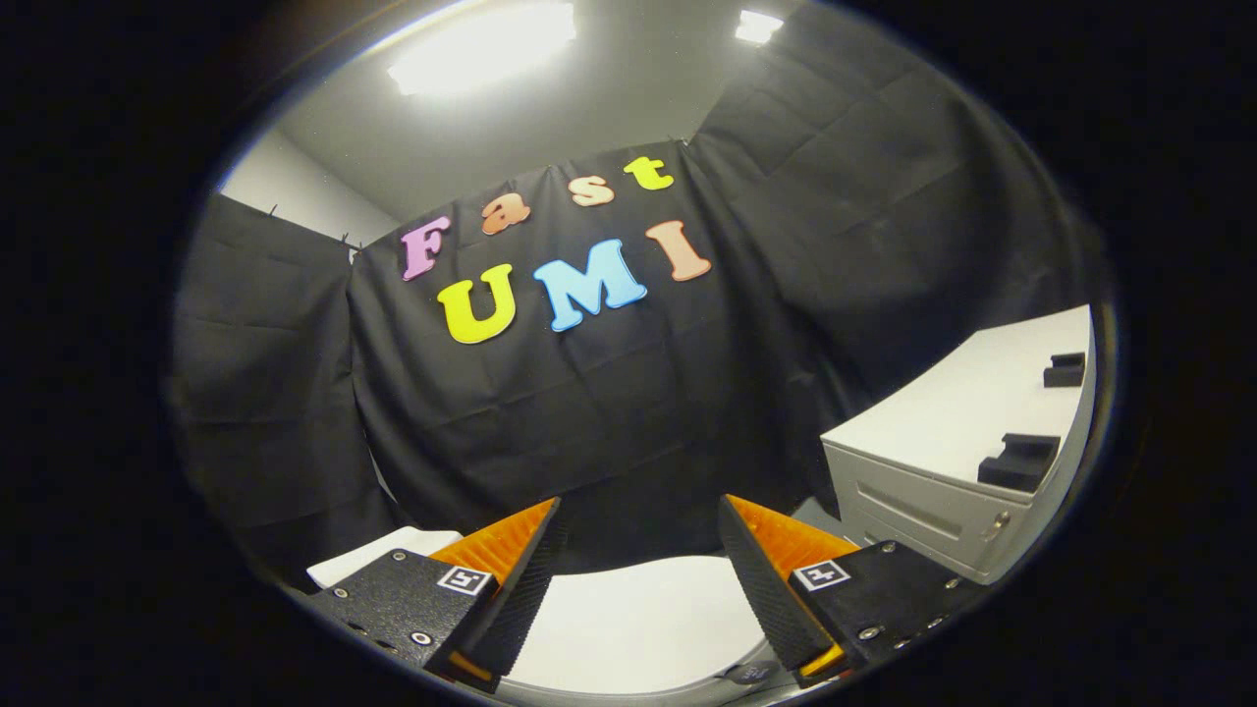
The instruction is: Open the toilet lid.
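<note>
In the gripper view the hand-held gripper (pixel 638 565) hung released, fingers spread wide with nothing between them, above the white toilet lid (pixel 638 619), which lay closed just below and ahead, so the reach looked downward toward its near rim.

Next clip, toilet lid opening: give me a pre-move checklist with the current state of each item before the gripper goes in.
1. Gripper open: ok, fingers spread wide with nothing between them.
2. Smooth white toilet lid in view: ok, it lies between and just below the fingers.
3. Lid closed: ok, it lies flat.
4. Lid's front edge located for a grip: cannot tell, it is hidden beneath the fingers.
5. Fingers touching the lid: cannot tell.
6. White drawer cabinet out of the way: ok, it stands off to the right of the fingers.
</note>
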A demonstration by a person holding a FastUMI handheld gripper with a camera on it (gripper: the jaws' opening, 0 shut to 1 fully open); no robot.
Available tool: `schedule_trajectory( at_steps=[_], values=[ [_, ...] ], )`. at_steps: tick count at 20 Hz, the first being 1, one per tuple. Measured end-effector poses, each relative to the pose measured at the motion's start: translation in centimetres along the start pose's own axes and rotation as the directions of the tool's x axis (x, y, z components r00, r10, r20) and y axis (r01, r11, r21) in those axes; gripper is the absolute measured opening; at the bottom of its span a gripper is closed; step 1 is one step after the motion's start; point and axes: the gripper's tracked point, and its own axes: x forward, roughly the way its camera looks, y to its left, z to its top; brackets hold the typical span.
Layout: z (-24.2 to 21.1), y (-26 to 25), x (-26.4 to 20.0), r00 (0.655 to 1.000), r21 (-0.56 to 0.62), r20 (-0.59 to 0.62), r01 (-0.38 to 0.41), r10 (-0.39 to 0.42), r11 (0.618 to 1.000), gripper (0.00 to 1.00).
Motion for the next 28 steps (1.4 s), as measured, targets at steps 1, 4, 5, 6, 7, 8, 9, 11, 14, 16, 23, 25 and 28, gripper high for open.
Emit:
schedule_trajectory(
  at_steps=[1, 4, 5, 6, 7, 8, 9, 11, 14, 16, 23, 25, 28],
  values=[
    [-1.3, -0.5, 0.1, 1.0, 0.021, -0.014, 0.013, -0.013, 1.0, 0.96],
    [-5.5, -1.5, 0.3, 0.996, 0.074, -0.081, 0.039, -0.033, 0.996, 0.95],
    [-6.8, -1.7, 0.5, 0.995, 0.089, -0.098, 0.044, -0.036, 0.995, 0.95],
    [-8.0, -2.0, 0.7, 0.992, 0.106, -0.119, 0.049, -0.037, 0.993, 0.95],
    [-9.2, -2.2, 0.7, 0.99, 0.123, -0.139, 0.055, -0.038, 0.991, 0.95],
    [-10.3, -2.5, 0.6, 0.987, 0.143, -0.158, 0.065, -0.042, 0.988, 0.95],
    [-11.5, -2.7, 0.6, 0.982, 0.167, -0.182, 0.072, -0.041, 0.983, 0.95],
    [-13.9, -3.2, 0.4, 0.974, 0.215, -0.223, 0.091, -0.042, 0.972, 0.95],
    [-16.3, -4.5, 0.0, 0.966, 0.287, -0.25, 0.138, -0.065, 0.948, 0.95],
    [-17.4, -5.7, -0.3, 0.963, 0.328, -0.251, 0.181, -0.099, 0.927, 0.95],
    [-20.4, -8.7, -1.6, 0.945, 0.408, -0.268, 0.29, -0.19, 0.866, 0.94],
    [-20.4, -8.8, -2.5, 0.946, 0.445, -0.265, 0.291, -0.186, 0.847, 0.94],
    [-20.1, -10.8, -2.7, 0.938, 0.469, -0.241, 0.337, -0.249, 0.816, 0.91]
  ],
)
